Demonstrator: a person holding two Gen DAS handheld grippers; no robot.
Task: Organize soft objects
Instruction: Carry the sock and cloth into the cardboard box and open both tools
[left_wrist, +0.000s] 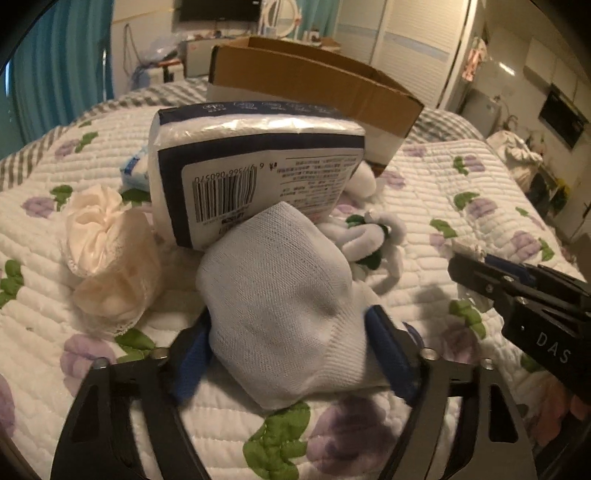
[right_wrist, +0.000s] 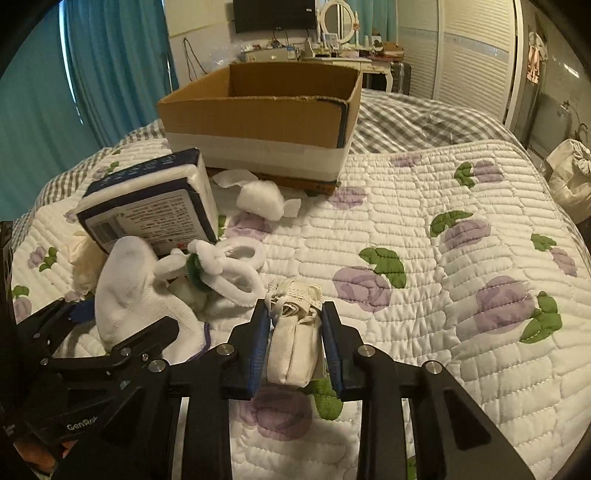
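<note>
On the quilt (right_wrist: 424, 206), furthest left, a cream bundle (left_wrist: 107, 254) lies beside the tissue pack (left_wrist: 258, 166), which stands tilted against the pile. The left gripper (left_wrist: 291, 343) has its blue pads pressed on either side of a white sock (left_wrist: 284, 302), clamped on it just in front of the pack. Next over sit the fluffy white loops (right_wrist: 236, 269) with a green bit. Right of those, the right gripper (right_wrist: 295, 332) squeezes a small cream pouch (right_wrist: 295, 343). Behind everything stands the open cardboard box (right_wrist: 258, 122).
</note>
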